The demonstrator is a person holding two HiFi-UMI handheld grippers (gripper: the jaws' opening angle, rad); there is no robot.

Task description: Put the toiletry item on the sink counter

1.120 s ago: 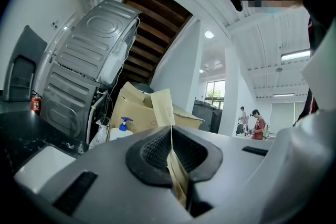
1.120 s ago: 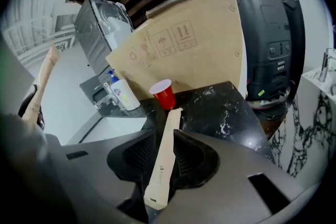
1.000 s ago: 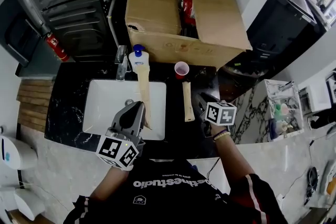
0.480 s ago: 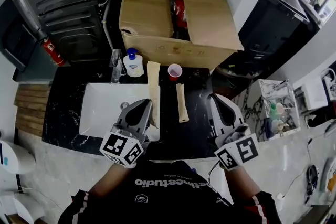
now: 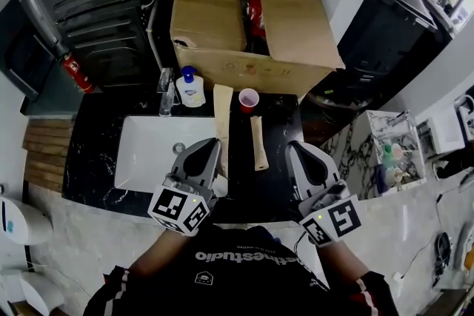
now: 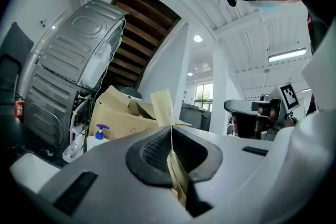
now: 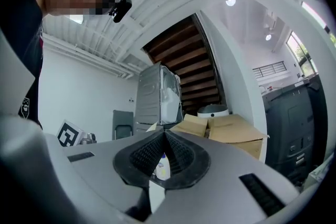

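While one tan packet (image 5: 257,144) already lies on the dark surface (image 5: 280,122), the left tongs (image 5: 210,153) clamp a second packet (image 5: 221,111) by the sink (image 5: 148,152) rim, unreleased, and the right tongs (image 5: 298,153) are pressed together, empty.

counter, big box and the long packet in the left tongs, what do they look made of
Counter: stone, likely marble or a lookalike, black with white veins. Box: plain brown cardboard, matte, with folded flaps. Packet: tan paper by its look, matte and flat; its contents do not show.
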